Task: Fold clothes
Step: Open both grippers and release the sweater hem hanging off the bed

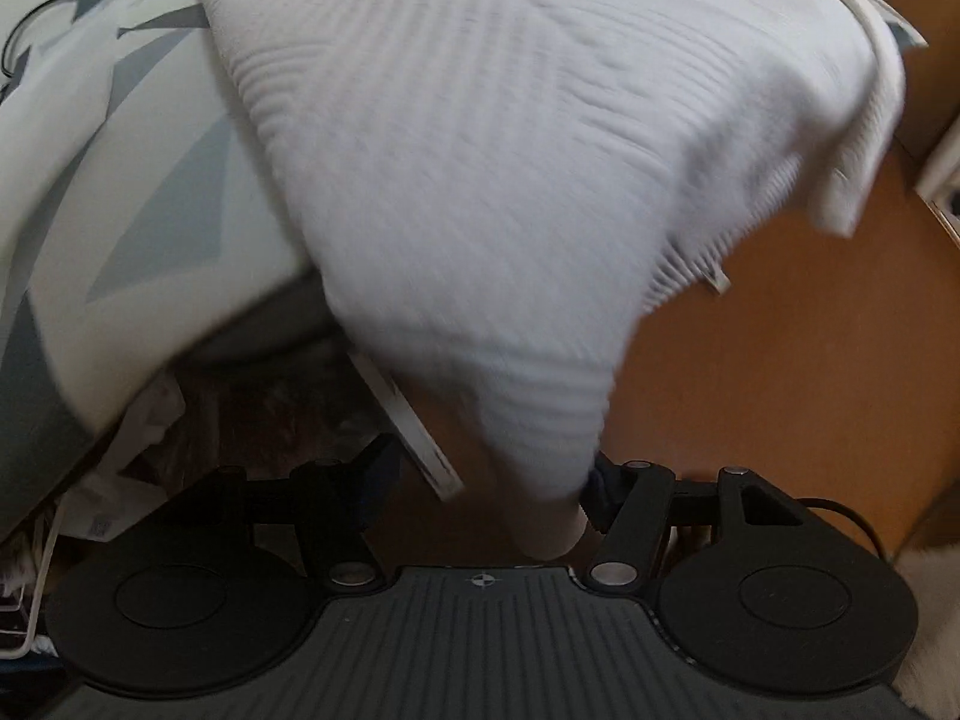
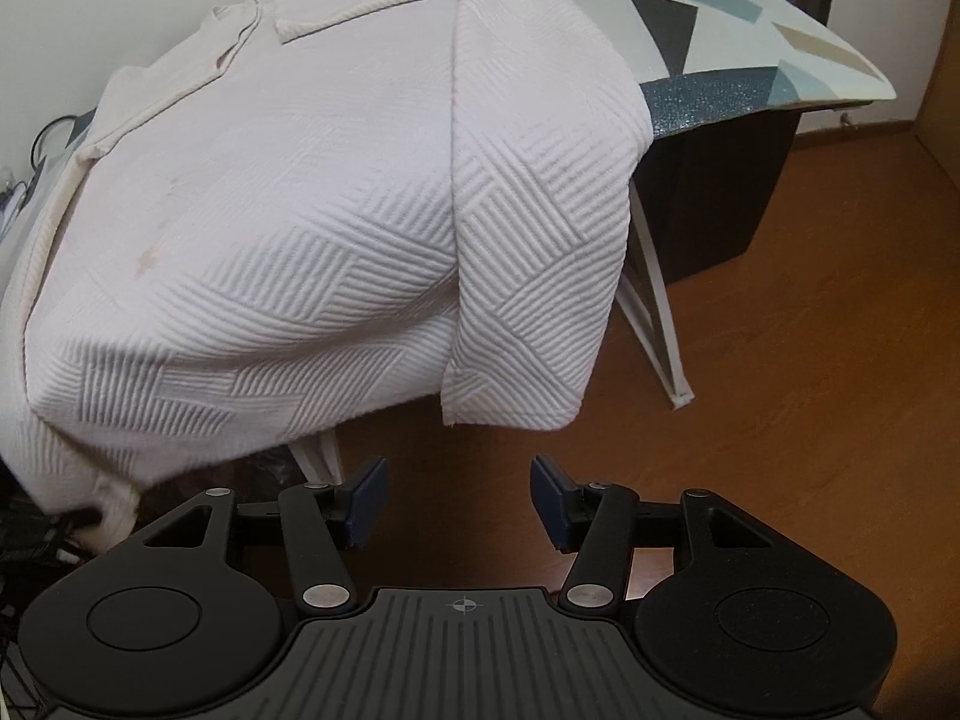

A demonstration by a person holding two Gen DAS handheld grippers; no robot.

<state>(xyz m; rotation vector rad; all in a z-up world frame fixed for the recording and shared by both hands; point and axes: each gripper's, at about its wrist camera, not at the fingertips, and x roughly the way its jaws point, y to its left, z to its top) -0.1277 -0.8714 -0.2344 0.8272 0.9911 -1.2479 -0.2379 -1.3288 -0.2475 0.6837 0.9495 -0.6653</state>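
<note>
A white garment with a raised geometric weave (image 2: 288,228) lies draped over an ironing board (image 2: 750,18) with a grey and teal patterned cover. Its folded sleeve side (image 2: 528,276) hangs over the near edge. My right gripper (image 2: 461,498) is open just below that hem, blue pads (image 2: 367,498) apart and holding nothing. In the left wrist view the same garment (image 1: 510,150) is blurred and hangs down in a point. Its tip drops between the spread fingers of my open left gripper (image 1: 489,474) and rests against the right finger (image 1: 603,489).
White board legs (image 2: 657,324) stand on the wooden floor (image 2: 810,360). A dark box (image 2: 720,192) sits under the board. Cables (image 2: 36,144) lie at the far left. A white wire rack (image 1: 24,600) and clutter sit low on the left.
</note>
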